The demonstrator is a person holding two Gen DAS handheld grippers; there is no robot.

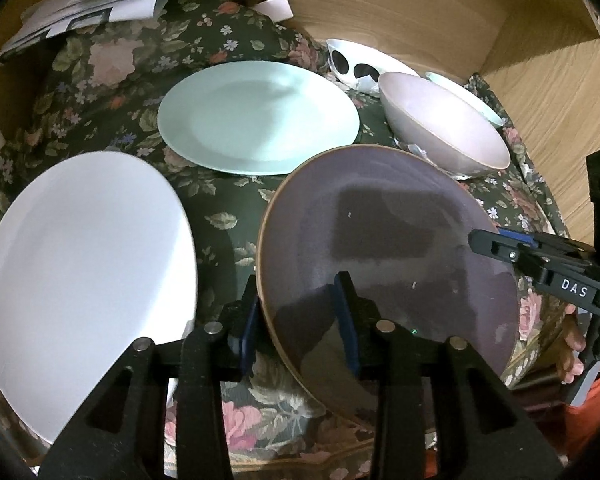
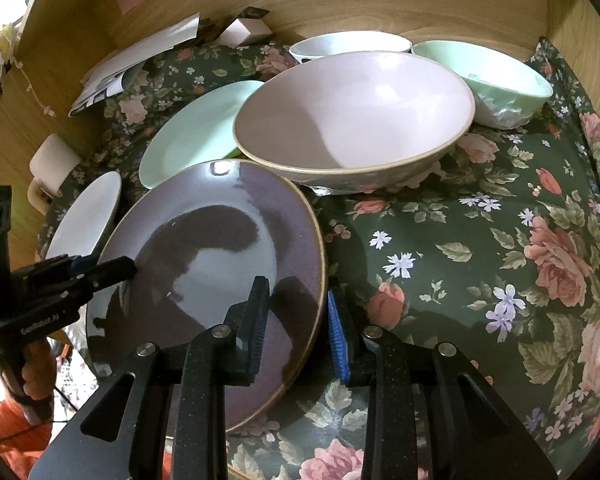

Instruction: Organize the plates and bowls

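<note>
The purple plate (image 1: pixel 384 248) looks like glazed ceramic: stiff, slick, breakable, best taken by its rim. Its near edge sits between the fingers of my left gripper (image 1: pixel 298 316), jaws apart and straddling it; my right gripper (image 2: pixel 298 328) likewise straddles the opposite rim, seemingly clamped, on the floral cloth (image 2: pixel 480 240).
</note>
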